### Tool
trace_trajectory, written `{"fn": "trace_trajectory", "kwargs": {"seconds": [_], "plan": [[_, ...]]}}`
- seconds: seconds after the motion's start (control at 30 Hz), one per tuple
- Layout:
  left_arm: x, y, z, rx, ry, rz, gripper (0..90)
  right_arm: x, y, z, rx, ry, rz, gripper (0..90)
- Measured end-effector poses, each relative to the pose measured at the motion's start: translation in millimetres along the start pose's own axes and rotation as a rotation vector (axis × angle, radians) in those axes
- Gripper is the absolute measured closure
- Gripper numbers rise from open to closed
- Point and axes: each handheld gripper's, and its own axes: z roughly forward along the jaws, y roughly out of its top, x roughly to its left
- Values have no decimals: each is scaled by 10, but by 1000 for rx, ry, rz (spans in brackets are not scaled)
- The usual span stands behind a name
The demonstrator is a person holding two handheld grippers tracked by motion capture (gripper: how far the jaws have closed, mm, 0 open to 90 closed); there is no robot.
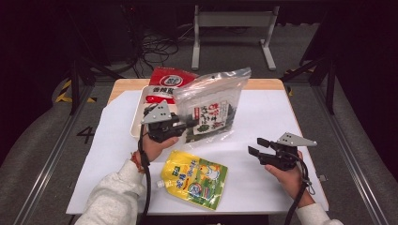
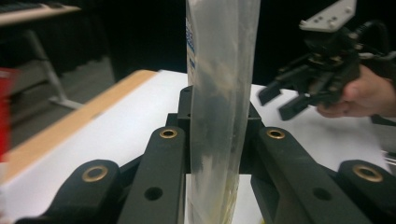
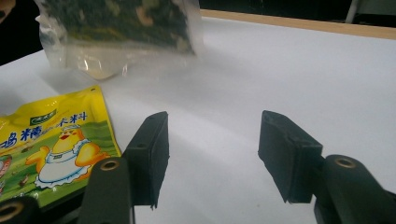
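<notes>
While I hold the rig steady, these are my readings.

Step in hand: I judge this as a lift. My left gripper point(image 1: 184, 124) pinches the clear seaweed bag point(image 1: 217, 105) by its left edge and carries it, tilted, above the white table cover point(image 1: 267, 117).

Left tool: its jaws are narrow, clamped on the bag's film; in the left gripper view the film point(image 2: 219, 107) stands upright between them.

Right tool: my right gripper point(image 1: 256, 149) hangs low over the cover at the right, jaws standing apart with nothing between them.

Where the bag is: in the air over the middle of the table, its lower corner near the cover, just beside the tray point(image 1: 139, 110) holding a red packet point(image 1: 165, 82).

Next move: I judge it calls for a steady carry, since a one-edge grip lets a floppy bag swing or slip.

Materials: the bag is thin, glossy, crinkled plastic with dark flakes and a printed label inside.

Other item: the yellow spouted pouch point(image 1: 195, 179) lies flat near me, smooth and soft-sided, with a cartoon chick print.

Surface: matte white sheet over a wooden tabletop.
</notes>
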Motion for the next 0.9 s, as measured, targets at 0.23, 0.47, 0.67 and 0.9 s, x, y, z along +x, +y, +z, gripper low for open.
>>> {"fn": "trace_trajectory", "kwargs": {"seconds": [0.23,0.47,0.67,0.9], "plan": [[162,-16,-246,-7,86,29,790,0,-9,17,4,-1,3,415],[336,-68,-416,-69,132,-1,788,-5,-16,22,8,-1,10,406],[439,-68,-608,-94,217,12,788,-17,-39,50,18,-5,25,397],[625,-214,-692,-74,296,2,787,4,-56,76,27,3,22,389]]}}
